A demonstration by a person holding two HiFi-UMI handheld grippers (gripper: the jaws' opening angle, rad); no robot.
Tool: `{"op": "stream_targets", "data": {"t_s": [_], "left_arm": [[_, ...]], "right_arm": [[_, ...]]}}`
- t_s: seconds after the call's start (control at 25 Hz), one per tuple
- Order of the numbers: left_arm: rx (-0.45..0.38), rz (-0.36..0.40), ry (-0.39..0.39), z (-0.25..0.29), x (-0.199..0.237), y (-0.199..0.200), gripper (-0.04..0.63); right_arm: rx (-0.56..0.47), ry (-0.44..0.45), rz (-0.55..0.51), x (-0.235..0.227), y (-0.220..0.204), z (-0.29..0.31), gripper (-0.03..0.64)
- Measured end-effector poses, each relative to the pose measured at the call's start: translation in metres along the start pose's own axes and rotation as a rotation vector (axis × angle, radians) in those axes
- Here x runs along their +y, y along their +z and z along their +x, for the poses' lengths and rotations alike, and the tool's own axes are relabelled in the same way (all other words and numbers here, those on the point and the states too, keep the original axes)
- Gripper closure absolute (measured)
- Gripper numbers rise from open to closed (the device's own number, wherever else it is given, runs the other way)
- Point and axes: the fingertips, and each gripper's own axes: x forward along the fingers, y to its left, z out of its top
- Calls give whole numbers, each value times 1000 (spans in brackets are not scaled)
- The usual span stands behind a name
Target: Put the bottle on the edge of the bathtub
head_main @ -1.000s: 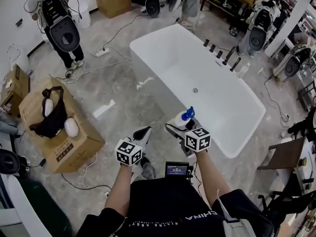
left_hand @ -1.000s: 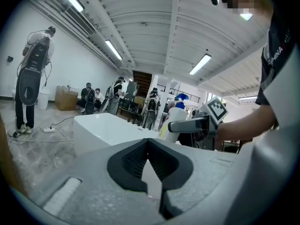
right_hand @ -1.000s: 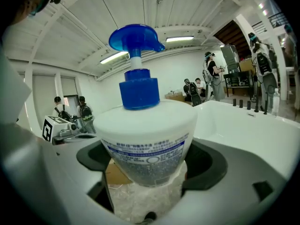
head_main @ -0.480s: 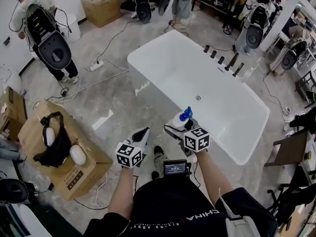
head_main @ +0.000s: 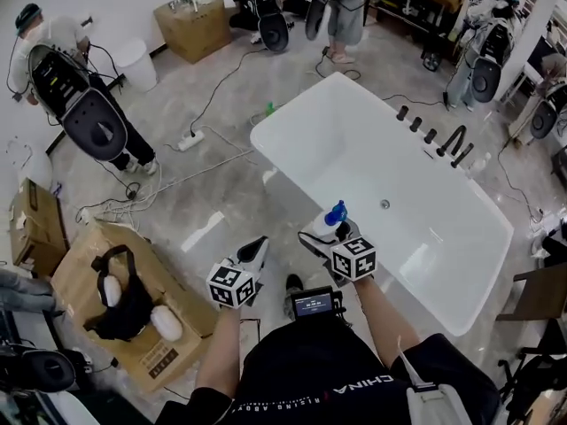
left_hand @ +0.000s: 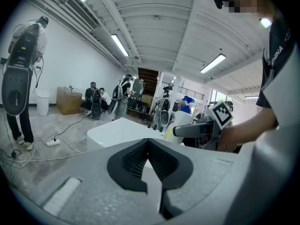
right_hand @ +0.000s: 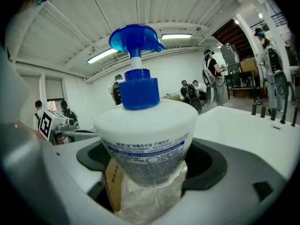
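Observation:
A white pump bottle (head_main: 326, 222) with a blue pump head (right_hand: 137, 39) stands upright in my right gripper (head_main: 330, 234), which is shut on its body (right_hand: 146, 130). It hangs beside the near long rim of the white bathtub (head_main: 292, 168), just outside it. The tub (right_hand: 243, 125) shows behind the bottle in the right gripper view. My left gripper (head_main: 254, 251) is held a little to the left over the floor, its dark pads (left_hand: 133, 163) meeting at the tips with nothing between them. In the left gripper view, the bottle (left_hand: 182, 121) and right gripper (left_hand: 197, 129) appear at the right.
Black taps (head_main: 434, 138) line the tub's far rim. A cardboard box (head_main: 84, 268) with a black bag on it sits at the lower left. Cables (head_main: 177, 180) and a power strip (head_main: 189, 138) cross the floor. People with gear stand around, and a chair (head_main: 540, 295) is at the right.
The head view has shifted, so the tub sits further right and lower and the box lower. Both grippers keep their pose, and the bottle stays in the right one.

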Motion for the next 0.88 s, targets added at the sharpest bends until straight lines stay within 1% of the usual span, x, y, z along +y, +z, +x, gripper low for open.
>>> {"op": "stream_targets", "data": {"t_s": [0.12, 0.24, 0.4, 0.48, 0.68, 0.88], "left_arm": [[2, 6, 20, 24, 50, 32, 588], [-5, 13, 38, 47, 88, 57, 588], [-7, -12, 93, 62, 142, 68, 588], [-14, -26, 99, 71, 167, 75, 588], [-9, -34, 45, 103, 230, 92, 588], [17, -34, -52, 141, 312, 113, 588]], "right_arm": [[-8, 7, 19, -22, 29, 45, 137], [-13, 9, 31, -43, 50, 82, 137], [-1, 16, 36, -51, 69, 129, 137], [2, 13, 34, -55, 79, 151, 137], [-1, -32, 58, -71, 99, 210, 137], [-43, -144, 94, -87, 135, 280, 137]]}}
